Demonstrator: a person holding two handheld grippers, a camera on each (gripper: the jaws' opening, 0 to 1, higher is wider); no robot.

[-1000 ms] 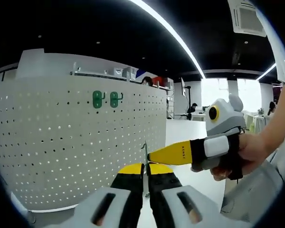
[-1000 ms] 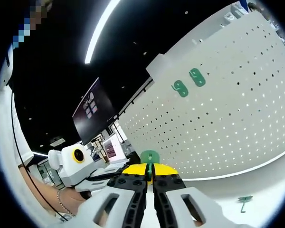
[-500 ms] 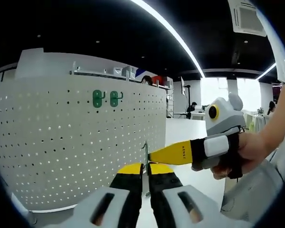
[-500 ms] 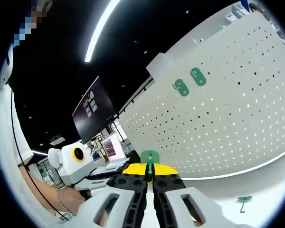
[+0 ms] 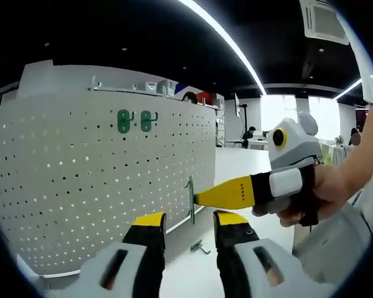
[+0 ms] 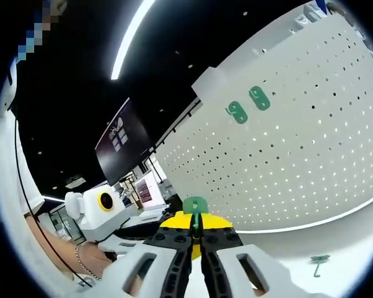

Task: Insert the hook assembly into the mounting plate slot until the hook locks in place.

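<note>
An open-plan office or demo hall with a black ceiling, long strip lights, a ceiling air-conditioning unit, a white pegboard wall, a dark wall screen, and distant desks by bright windows.

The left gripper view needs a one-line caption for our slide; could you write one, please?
Left gripper open beside the right gripper holding a green hook near the white pegboard.

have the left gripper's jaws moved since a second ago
Yes. The left gripper was shut around the green hook; now its jaws stand apart, either side of it. The hook stays pinched in the right gripper, in front of the pegboard.
</note>
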